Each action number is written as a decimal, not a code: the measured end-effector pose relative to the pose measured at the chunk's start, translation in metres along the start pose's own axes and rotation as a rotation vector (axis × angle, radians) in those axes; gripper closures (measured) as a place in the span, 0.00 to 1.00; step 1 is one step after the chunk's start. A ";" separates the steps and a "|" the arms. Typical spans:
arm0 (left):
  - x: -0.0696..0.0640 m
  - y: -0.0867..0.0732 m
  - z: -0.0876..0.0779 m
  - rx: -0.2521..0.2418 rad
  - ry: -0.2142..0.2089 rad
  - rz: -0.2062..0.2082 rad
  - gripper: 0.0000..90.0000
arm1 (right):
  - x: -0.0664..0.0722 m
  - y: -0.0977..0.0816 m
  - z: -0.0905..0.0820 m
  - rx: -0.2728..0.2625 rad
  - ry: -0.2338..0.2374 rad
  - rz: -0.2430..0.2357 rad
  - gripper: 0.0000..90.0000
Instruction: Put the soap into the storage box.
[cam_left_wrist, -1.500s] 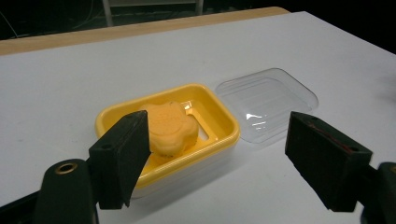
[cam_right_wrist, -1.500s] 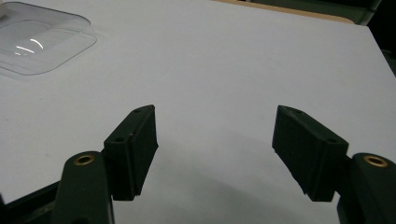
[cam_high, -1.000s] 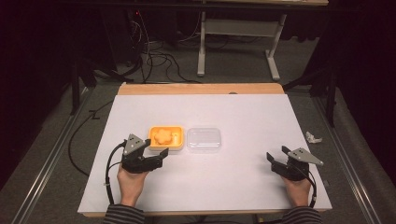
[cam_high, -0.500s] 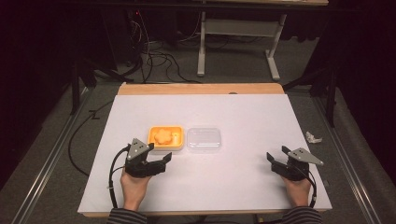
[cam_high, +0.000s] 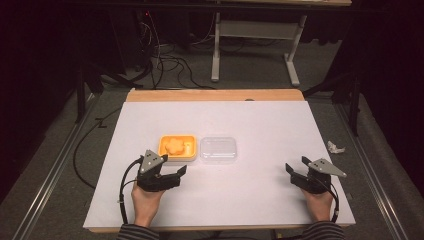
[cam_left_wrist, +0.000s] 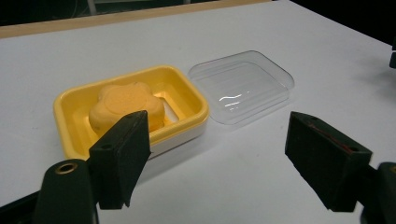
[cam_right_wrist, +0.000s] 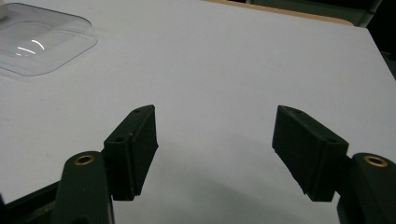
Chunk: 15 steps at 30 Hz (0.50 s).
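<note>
Jaws on both grippers stand wide apart with nothing between them, which suggests no grasp has begun

From the high view, the left gripper has drawn back toward the person over the last second: it sat close against the near edge of the yellow soap dish and now rests a little nearer the table's front edge, its tips turned toward the right. That reads as a pause or a re-aim rather than a reach; the dish and its contents have not shifted. The right gripper has stayed where it was, well apart from everything, near the right front of the white table. The clear lid lies just beside the dish on its right, the two touching or nearly so. A crumpled scrap lies off the table's right edge

In the left gripper view, the dish holds one orange flower-shaped soap, sitting toward the left of the tray with some bare floor to its right. The clear lid lies open side up and empty. My guess is the lid is what goes on next, closing the soap in

In the right gripper view, only a corner of the clear lid appears far off at upper left; bare table lies ahead of the jaws
</note>
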<state>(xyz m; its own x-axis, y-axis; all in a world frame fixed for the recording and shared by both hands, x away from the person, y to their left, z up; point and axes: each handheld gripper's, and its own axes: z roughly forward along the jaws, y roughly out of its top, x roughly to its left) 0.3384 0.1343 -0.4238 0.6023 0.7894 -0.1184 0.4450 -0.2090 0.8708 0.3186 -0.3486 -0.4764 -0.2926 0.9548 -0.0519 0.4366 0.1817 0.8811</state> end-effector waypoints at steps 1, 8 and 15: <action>-0.001 0.000 0.001 0.002 0.000 0.003 0.25 | 0.000 0.000 0.000 -0.003 0.000 -0.001 0.35; -0.005 -0.002 0.007 0.025 0.001 0.022 0.25 | 0.000 0.000 0.000 -0.004 0.002 0.003 0.35; -0.008 -0.003 0.013 0.035 -0.016 0.027 0.25 | 0.000 0.000 -0.001 -0.005 0.001 0.003 0.35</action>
<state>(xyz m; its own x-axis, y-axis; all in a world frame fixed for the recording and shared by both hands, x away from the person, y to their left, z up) 0.3406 0.1214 -0.4320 0.6248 0.7739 -0.1034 0.4517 -0.2502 0.8564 0.3178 -0.3487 -0.4762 -0.2926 0.9550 -0.0487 0.4331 0.1777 0.8837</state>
